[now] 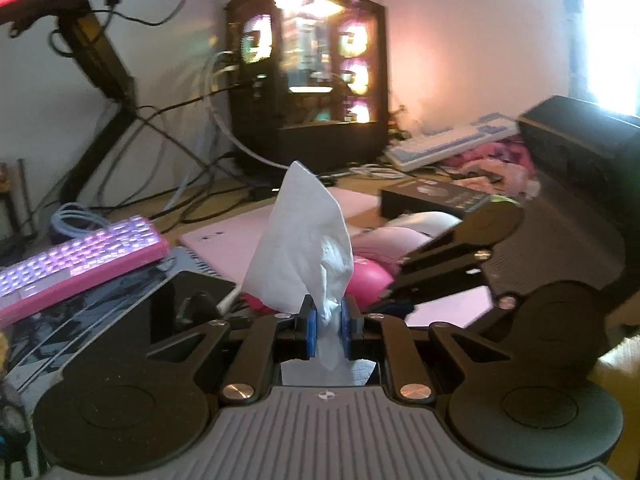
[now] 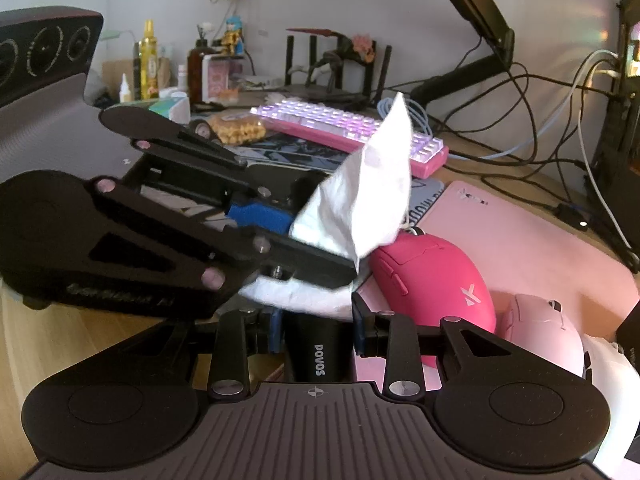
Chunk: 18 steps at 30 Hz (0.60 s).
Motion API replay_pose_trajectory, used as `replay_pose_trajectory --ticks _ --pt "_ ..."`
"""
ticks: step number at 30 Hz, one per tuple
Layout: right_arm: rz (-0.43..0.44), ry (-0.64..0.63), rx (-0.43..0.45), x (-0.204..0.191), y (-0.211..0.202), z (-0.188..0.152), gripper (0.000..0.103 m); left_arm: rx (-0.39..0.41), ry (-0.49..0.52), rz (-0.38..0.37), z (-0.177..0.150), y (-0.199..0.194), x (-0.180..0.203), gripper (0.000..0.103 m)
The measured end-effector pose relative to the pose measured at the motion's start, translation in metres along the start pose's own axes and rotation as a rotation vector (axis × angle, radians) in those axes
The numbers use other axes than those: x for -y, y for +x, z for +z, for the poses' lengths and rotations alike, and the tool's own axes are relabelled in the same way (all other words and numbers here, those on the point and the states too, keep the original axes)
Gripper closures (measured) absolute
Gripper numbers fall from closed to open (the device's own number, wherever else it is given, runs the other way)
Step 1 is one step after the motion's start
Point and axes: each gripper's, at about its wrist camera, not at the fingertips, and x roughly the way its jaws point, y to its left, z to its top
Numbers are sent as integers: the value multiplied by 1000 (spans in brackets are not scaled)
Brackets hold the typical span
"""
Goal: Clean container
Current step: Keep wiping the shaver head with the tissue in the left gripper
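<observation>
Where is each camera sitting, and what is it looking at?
Left wrist camera: sits on the left gripper, looks past its tissue toward the lit computer tower; the right gripper shows beside it.
Right wrist camera: sits on the right gripper, which is around a black container, and faces the desk's back wall; the left gripper crosses in front.
Both show: tissue, pink keyboard.

Both views show strong fisheye distortion: straight edges bow toward the frame borders and the corners darken. In the left wrist view, a window (image 1: 608,28) at upper right is overexposed to white and casts glare across the wall (image 1: 460,48). The lit computer case (image 1: 316,68) blooms pink and yellow and is smeared by motion blur. The right wrist view is evenly lit by soft daylight and sharper; the keyboard (image 2: 352,132) glows violet.
</observation>
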Motion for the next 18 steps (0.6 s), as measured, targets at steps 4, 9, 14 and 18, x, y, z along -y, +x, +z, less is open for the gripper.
replay_pose_trajectory --ticks 4,9,14,18 --pt "-2 -1 0 0 0 0 67 5 -64 17 0 -1 -11 87" --pt "-9 -6 0 -1 0 0 67 13 -152 74 -1 -3 -24 87" --pt "-6 -2 0 -1 1 0 67 13 -175 83 0 -3 -29 87" --pt "-3 3 0 0 0 0 67 12 -130 74 1 -3 -22 87"
